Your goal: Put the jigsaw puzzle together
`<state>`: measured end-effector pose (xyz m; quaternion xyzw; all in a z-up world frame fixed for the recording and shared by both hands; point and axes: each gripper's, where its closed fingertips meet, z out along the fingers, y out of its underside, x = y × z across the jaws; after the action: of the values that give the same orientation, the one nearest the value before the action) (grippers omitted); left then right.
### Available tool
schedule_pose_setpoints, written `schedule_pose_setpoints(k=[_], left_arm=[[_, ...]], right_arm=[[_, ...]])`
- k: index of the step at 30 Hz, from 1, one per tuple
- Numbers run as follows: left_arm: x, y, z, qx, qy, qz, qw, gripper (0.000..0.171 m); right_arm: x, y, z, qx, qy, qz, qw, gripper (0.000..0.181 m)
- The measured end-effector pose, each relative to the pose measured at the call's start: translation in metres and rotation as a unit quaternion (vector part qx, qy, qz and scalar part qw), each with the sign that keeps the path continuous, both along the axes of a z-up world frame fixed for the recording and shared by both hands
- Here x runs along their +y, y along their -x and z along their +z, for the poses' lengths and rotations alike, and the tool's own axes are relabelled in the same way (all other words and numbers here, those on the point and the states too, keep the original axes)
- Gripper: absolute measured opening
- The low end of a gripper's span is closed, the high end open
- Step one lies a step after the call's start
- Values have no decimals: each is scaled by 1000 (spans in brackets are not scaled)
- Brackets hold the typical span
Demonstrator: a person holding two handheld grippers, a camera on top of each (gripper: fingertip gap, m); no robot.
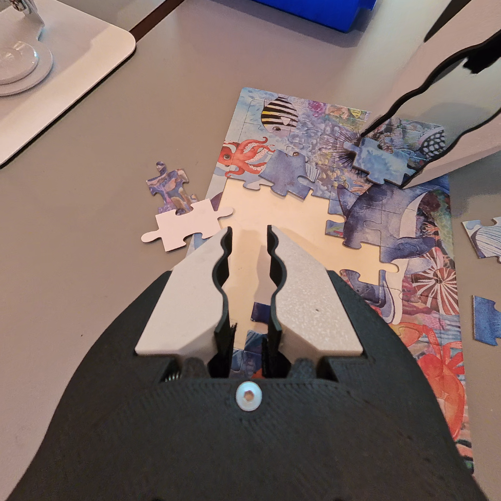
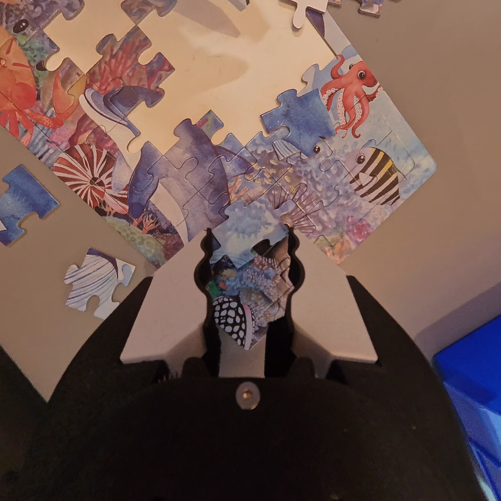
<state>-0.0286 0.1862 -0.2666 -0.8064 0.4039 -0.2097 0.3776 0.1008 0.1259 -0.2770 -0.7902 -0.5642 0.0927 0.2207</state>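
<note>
The sea-picture jigsaw board (image 1: 273, 214) lies on the grey table with a bare cream patch in its middle (image 2: 217, 54). My left gripper (image 1: 249, 230) is open and empty, just above the near-left side of that bare patch. My right gripper (image 2: 249, 232) is shut on a pale blue puzzle piece (image 2: 248, 222), held by its edges a little above the finished far-right part of the picture. That gripper (image 1: 382, 162) and its piece (image 1: 379, 160) also show in the left wrist view. Another blue piece (image 1: 287, 173) lies loose and tilted beside the red octopus (image 2: 349, 89).
A face-down white piece (image 1: 187, 225) and a purple piece (image 1: 170, 189) lie left of the board. A striped white piece (image 2: 97, 282) and a blue piece (image 2: 24, 200) lie on its other side. A white stand base (image 1: 67, 67) and a blue box (image 1: 311, 10) are farther off. My hands' fingertips stand some 15 cm from each other. The red octopus (image 2: 349, 89) lies around 8 cm away from my left fingertips. It is also in sight in the left wrist view (image 1: 251, 155).
</note>
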Motion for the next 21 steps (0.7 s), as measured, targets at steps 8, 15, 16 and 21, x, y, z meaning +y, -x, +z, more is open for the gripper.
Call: schedule_pose_setpoints(k=[8, 15, 16, 21], left_arm=[[0, -1, -1, 1, 0, 0, 1000, 23], [3, 5, 3, 0, -8, 10, 1000, 24], [5, 7, 4, -1, -9, 13, 1000, 24], [14, 22, 13, -14, -16, 40, 999, 24]], right_arm=[[-7, 7, 16, -16, -90, 30, 995, 54], [-4, -11, 16, -41, -81, 6, 996, 54], [-4, -16, 15, -42, -72, -3, 997, 54], [-11, -36, -1, -39, 6, -41, 998, 61]])
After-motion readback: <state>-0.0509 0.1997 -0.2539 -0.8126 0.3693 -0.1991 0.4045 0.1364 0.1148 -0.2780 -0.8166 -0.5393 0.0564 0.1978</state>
